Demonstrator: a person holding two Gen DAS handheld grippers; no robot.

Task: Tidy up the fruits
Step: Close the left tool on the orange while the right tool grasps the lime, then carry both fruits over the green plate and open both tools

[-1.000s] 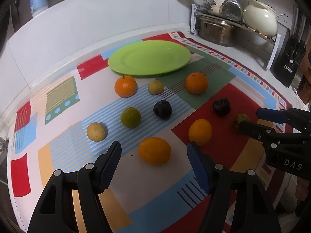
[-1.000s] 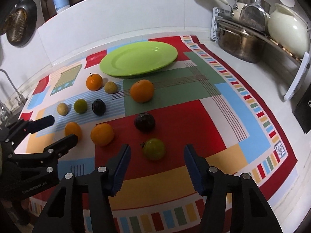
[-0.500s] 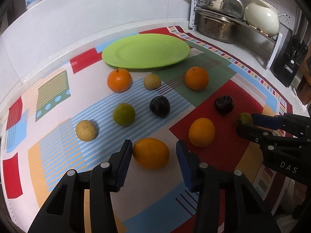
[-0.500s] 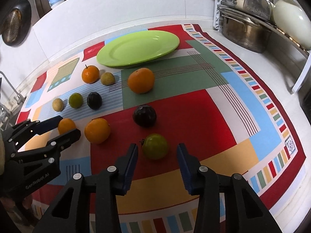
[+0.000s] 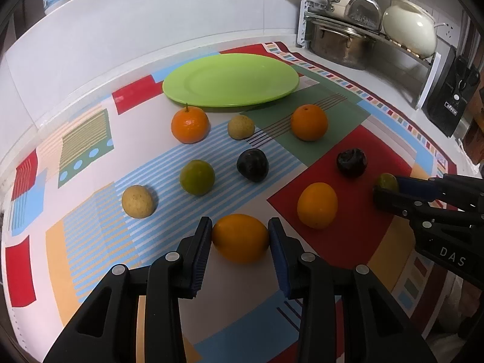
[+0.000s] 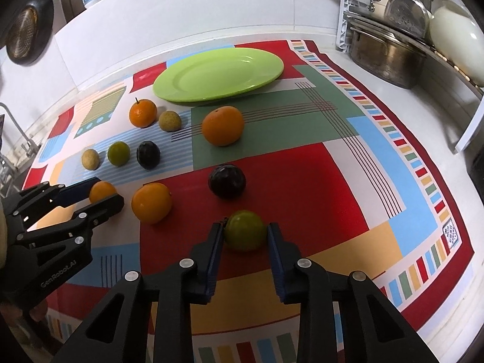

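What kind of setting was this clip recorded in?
Most likely a home kitchen counter: a dish rack holding a steel pot and a cream pot, a tiled wall, and a patterned mat with fruit and a green plate.

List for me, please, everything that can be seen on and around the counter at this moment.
oranges: four, orange, spread over the mat; nearest one between the left fingers
green fruits: two, one mid-mat, one between the right fingers
tan fruits: two, yellowish, left half of the mat
dark fruits: two, near-black, mid-mat
plate: one, lime green, far end, bare
mat: one, multicoloured, under the fruit
pot: one, steel, on the rack at right
white pot: one, cream, on the rack
left gripper: black, blue pads
right gripper: black, blue pads
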